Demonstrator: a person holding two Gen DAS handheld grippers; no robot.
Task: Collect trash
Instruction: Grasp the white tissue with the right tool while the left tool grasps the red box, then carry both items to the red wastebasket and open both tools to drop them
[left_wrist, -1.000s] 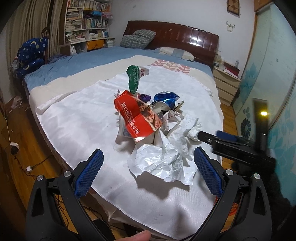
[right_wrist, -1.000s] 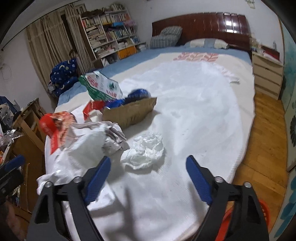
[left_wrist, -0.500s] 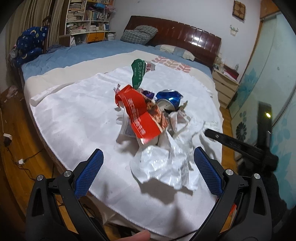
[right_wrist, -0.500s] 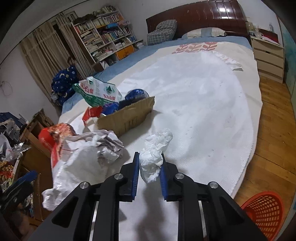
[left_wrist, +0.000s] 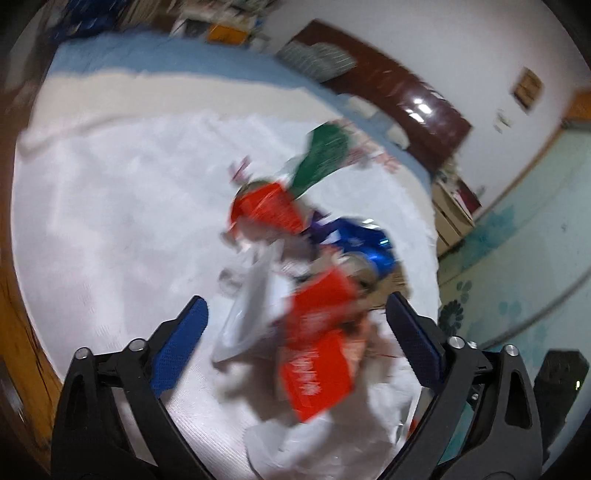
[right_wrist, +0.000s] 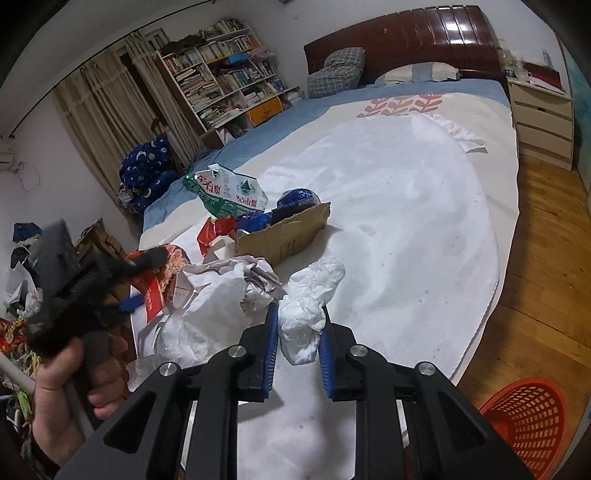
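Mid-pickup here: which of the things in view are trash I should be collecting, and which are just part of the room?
Job items:
crumpled tissue, clamped in the right claw
red wrapper, between the open left claw fingers
green carton
cardboard piece
blue can
white plastic bag
red basket, probably the bin

Just lying about:
pillows
bookshelf
nightstand

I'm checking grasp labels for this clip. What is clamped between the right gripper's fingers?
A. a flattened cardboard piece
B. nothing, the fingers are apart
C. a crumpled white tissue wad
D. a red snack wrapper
C: in the right wrist view the right gripper has its blue pads pressed against both sides of the crumpled white tissue wad, while the cardboard piece lies farther back on the white sheet.
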